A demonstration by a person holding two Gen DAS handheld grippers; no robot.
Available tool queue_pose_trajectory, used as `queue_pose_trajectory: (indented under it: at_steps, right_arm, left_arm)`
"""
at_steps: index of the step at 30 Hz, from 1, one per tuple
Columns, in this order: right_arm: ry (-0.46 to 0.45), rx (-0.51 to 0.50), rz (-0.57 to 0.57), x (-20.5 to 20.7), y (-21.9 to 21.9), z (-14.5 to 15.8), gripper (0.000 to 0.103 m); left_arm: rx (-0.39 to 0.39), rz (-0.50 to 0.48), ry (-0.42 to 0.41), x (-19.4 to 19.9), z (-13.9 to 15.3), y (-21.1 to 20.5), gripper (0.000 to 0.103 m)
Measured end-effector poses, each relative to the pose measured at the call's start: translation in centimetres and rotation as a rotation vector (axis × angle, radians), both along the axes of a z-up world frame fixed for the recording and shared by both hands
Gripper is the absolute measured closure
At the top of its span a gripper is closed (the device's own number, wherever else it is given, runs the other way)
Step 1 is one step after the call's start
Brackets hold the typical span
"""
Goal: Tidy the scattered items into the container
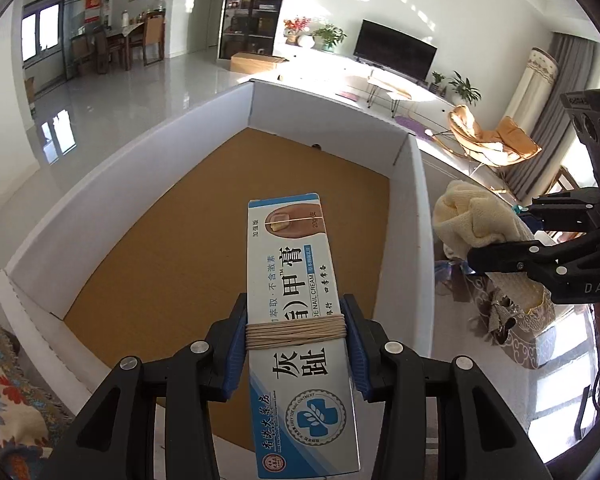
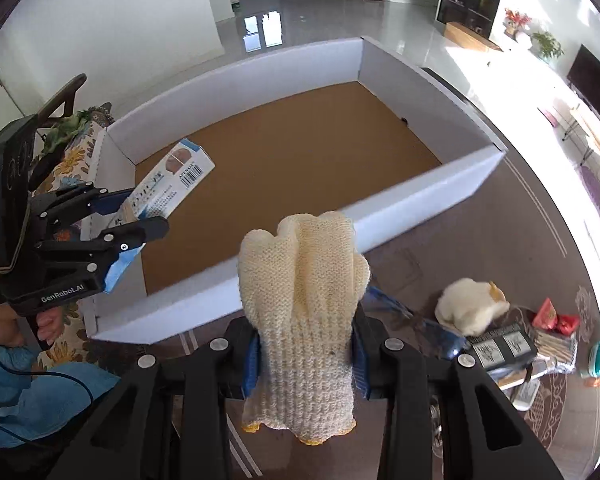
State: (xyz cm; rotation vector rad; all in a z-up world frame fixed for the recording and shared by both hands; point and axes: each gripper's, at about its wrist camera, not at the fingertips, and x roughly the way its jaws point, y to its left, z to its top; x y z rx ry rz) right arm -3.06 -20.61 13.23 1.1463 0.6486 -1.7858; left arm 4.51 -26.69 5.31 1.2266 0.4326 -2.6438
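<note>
- Your left gripper [image 1: 296, 332] is clamped across the narrow sides of a cream box [image 1: 296, 320], about mid-length where a string winding circles it. The box hangs above the brown floor of the white cardboard container [image 1: 324, 118], its far end pointing to 12 o'clock in the left wrist view.
- Expect the box to be light, stiff and thin-walled; squeeze harder and the card will likely dent. The mid-length hold looks balanced, so it should drop flat.
- Your right gripper [image 2: 304, 354] is closed on the ribbed cuff of a knitted glove [image 2: 300, 288]. Its fingers stand up toward 12 o'clock, in front of the container's near wall, and I judge it not yet over the inside.
- The glove is soft and limp. It may snag on the pads, so part the jaws fully.
- A second cream glove [image 2: 466, 306] lies on the patterned table [image 2: 540, 396] at 3 o'clock, beside small packets [image 2: 552, 318] and a dark box [image 2: 500, 346]. Take that crumpled glove by any thick fold.
</note>
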Motion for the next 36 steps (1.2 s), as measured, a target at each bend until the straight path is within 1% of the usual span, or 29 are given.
queue_pose_trajectory:
  at_steps: [2,4,6,8,9,10,11,12,14,15,18,20,23,25,26,28,31,33,35,36]
  right_arm:
    - [0.04,-0.031,0.062,0.6,-4.3,-0.2,0.066]
    - [0.055,-0.049,0.106,1.0,-7.5,-1.1,0.066]
    - [0.067,-0.031,0.123,1.2,-9.6,-2.6,0.066]
    - [0.077,0.007,0.124,1.1,-10.7,-4.1,0.065]
    - [0.087,0.025,0.116,0.9,-11.0,-4.8,0.06]
    - [0.093,0.044,0.108,0.5,-11.2,-5.5,0.047]
    - [0.096,0.058,0.101,0.2,-11.3,-6.1,0.04]
    - [0.1,0.063,0.096,0.0,-11.1,-6.5,0.029]
    - [0.111,0.072,0.099,-0.2,-10.7,-7.2,0.028]
    - [0.117,0.088,0.105,-0.2,-10.4,-7.6,0.028]
    - [0.149,0.144,0.133,-0.2,-9.2,-9.0,0.027]
    - [0.222,0.153,0.197,0.8,-8.5,-9.4,0.027]
    - [0.231,0.138,0.194,1.0,-7.9,-9.2,0.024]
    - [0.225,0.143,0.196,1.1,-7.7,-9.2,0.024]
    - [0.222,0.147,0.197,1.1,-7.6,-9.2,0.024]
    - [0.218,0.156,0.206,1.1,-7.5,-9.3,0.023]
    - [0.227,0.137,0.217,1.1,-7.2,-9.2,0.024]
    - [0.272,0.118,0.208,1.2,-6.8,-8.5,0.024]
    - [0.355,0.053,0.227,1.3,-6.2,-6.2,0.024]
    - [0.403,0.022,0.225,1.2,-5.7,-4.6,0.024]
  left_arm:
    - [0.009,0.045,-0.015,0.1,-0.8,-1.7,0.059]
    - [0.014,0.072,-0.034,-0.1,-1.6,-2.7,0.059]
    - [0.018,0.087,-0.056,-0.2,-2.3,-3.3,0.059]
    - [0.014,0.105,-0.077,-0.3,-3.0,-3.6,0.058]
    - [0.012,0.124,-0.092,-0.4,-3.3,-3.7,0.058]
    - [0.018,0.145,-0.103,-0.6,-3.6,-4.1,0.056]
    - [0.015,0.153,-0.101,-0.6,-3.6,-4.0,0.055]
    - [0.02,0.151,-0.093,-0.6,-3.7,-3.8,0.051]
    - [0.032,0.136,-0.08,-0.9,-3.6,-3.4,0.035]
    - [0.025,0.138,-0.079,-1.1,-3.6,-3.2,0.03]
    - [-0.02,0.136,-0.076,-1.5,-3.3,-2.3,0.028]
    - [-0.048,0.13,-0.082,-1.4,-3.2,-1.9,0.028]
    - [-0.062,0.127,-0.122,-1.6,-3.5,-1.5,0.028]
    - [-0.098,0.124,-0.146,-1.6,-3.7,-1.0,0.028]
    - [-0.105,0.123,-0.148,-1.6,-3.7,-0.9,0.028]
    - [-0.091,0.118,-0.134,-1.4,-3.6,-0.6,0.028]
    - [-0.081,0.106,-0.122,-1.4,-3.6,-0.2,0.028]
    - [-0.052,0.105,-0.091,-1.1,-3.5,-0.1,0.028]
    - [-0.033,0.122,-0.024,-0.2,-2.6,-0.2,0.028]
    - [-0.041,0.134,0.018,0.3,-1.8,-0.1,0.028]
